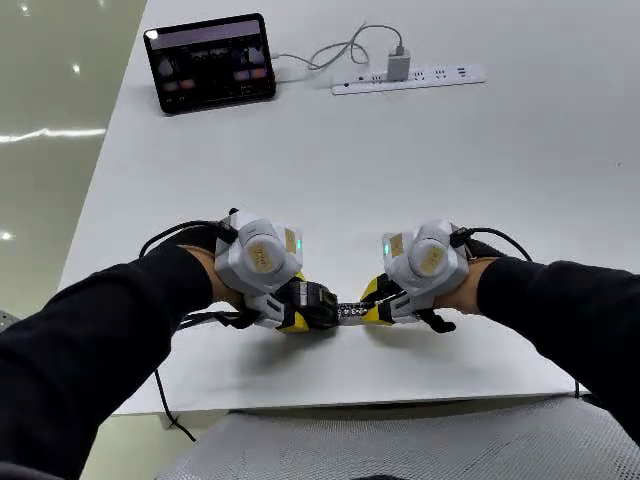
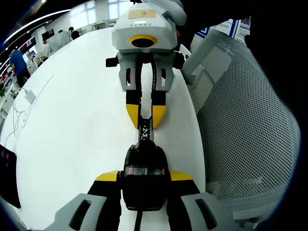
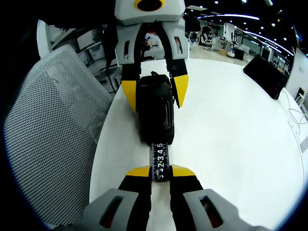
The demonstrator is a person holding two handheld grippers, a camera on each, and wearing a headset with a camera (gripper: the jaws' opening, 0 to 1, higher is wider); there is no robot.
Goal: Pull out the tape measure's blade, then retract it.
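A black tape measure case sits just above the white table's near edge, and my left gripper is shut on it. In the left gripper view the case fills the space between the yellow-tipped fingers. A short stretch of blade with printed numbers runs from the case to my right gripper, which is shut on the blade's end. In the right gripper view the blade reaches from the case down between the yellow fingertips. The two grippers face each other, close together.
A black tablet stands at the far left of the table. A white power strip with a plugged charger and cable lies at the far middle. A grey mesh chair sits right below the table's near edge.
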